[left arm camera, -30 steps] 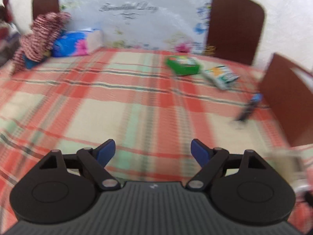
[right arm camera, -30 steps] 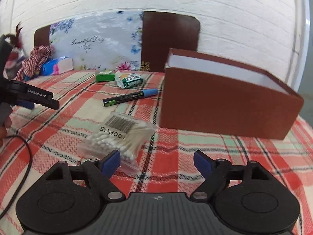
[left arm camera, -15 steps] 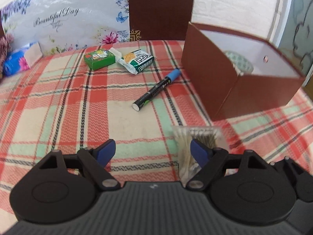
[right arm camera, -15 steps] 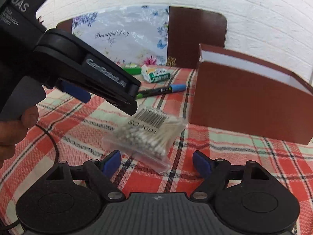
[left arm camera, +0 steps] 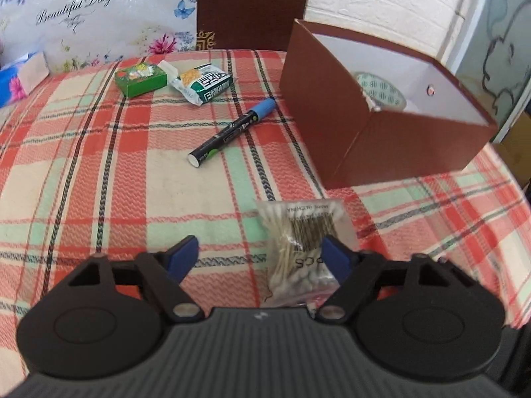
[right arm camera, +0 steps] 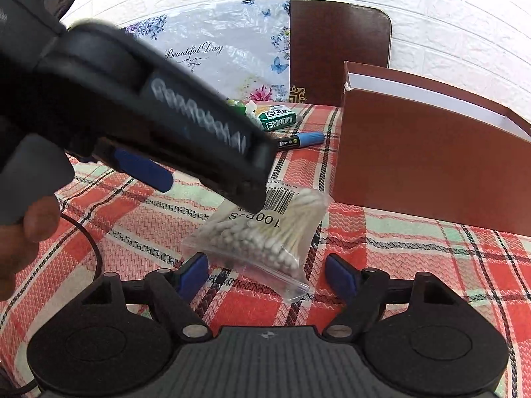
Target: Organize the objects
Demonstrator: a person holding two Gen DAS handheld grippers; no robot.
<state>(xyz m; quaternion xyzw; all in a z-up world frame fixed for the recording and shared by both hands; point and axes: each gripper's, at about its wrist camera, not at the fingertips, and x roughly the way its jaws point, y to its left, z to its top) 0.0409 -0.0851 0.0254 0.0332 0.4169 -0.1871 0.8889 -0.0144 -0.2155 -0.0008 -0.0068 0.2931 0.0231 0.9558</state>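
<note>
A clear bag of cotton swabs (left arm camera: 303, 248) lies on the plaid cloth, partly between my open left gripper's fingers (left arm camera: 262, 253). In the right wrist view the same bag (right arm camera: 265, 229) lies just ahead of my open, empty right gripper (right arm camera: 267, 272), and the left gripper's body (right arm camera: 159, 126) hovers over its far end. A brown open box (left arm camera: 375, 126) stands to the right with a tape roll (left arm camera: 378, 91) inside. A blue-capped marker (left arm camera: 232, 132), a green box (left arm camera: 141, 79) and a green-white packet (left arm camera: 204, 83) lie farther back.
A floral plastic sheet (left arm camera: 99, 20) and a dark wooden headboard (left arm camera: 252, 6) stand behind the cloth. A blue tissue pack (left arm camera: 20, 76) lies at the far left. The brown box (right arm camera: 428, 156) blocks the right side. A cable (right arm camera: 86, 242) trails from the left gripper.
My left gripper has swung right and come in over the swab bag, filling the left of the right wrist view. My right gripper moved slightly closer to the bag.
</note>
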